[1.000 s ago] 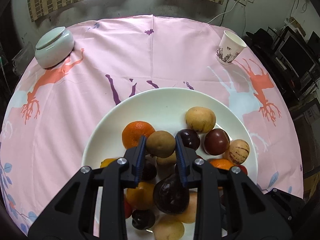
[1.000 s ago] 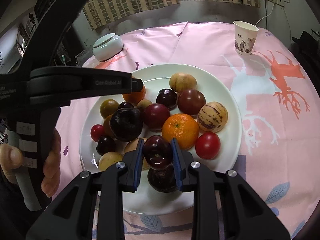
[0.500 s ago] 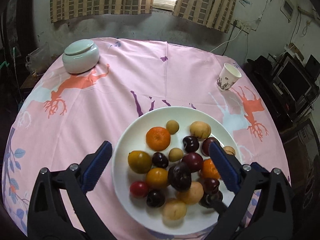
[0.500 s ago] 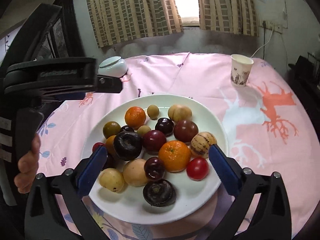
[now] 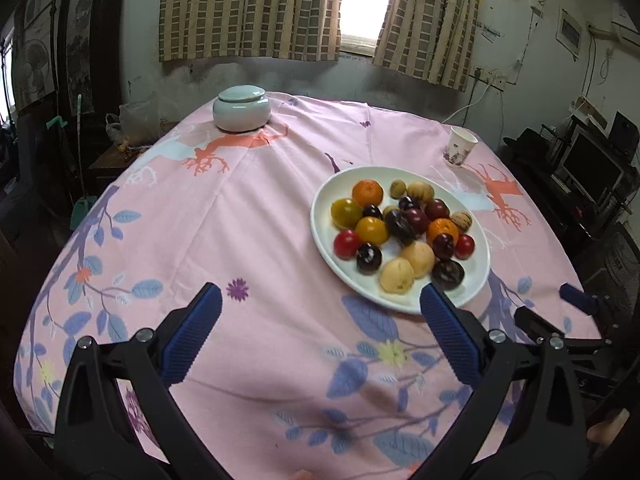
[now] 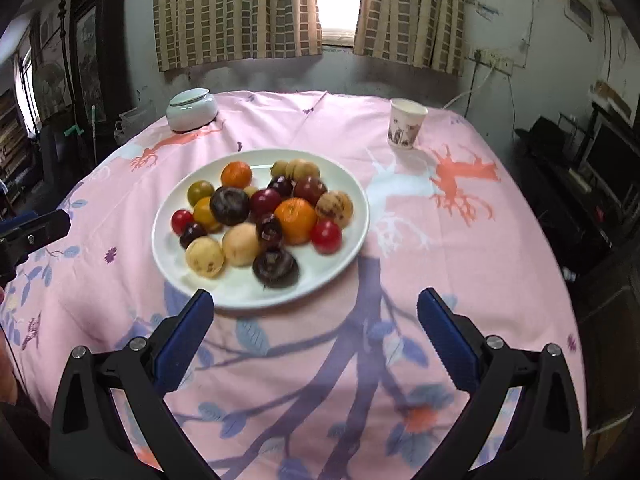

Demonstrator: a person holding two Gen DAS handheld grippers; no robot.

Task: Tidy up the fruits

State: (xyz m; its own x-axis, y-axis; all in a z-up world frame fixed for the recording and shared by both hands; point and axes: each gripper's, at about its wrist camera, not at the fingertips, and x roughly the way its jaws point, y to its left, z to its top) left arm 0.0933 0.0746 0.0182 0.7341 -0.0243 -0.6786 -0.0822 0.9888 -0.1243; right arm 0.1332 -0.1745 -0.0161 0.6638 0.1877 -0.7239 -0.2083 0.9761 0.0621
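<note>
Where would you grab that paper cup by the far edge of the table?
Probably around the middle of the paper cup's side wall, coming in level from the near side. It stands upright and apart from the plate, its rim wider than its base.

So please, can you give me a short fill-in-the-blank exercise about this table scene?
1. All the fruits lie on a white ____.
2. The paper cup stands on the ____ tablecloth.
3. The round green jar has its ____ on.
4. Both tools, left tool and right tool, are ____ and hold nothing.

Missing words: plate; pink; lid; open
</note>
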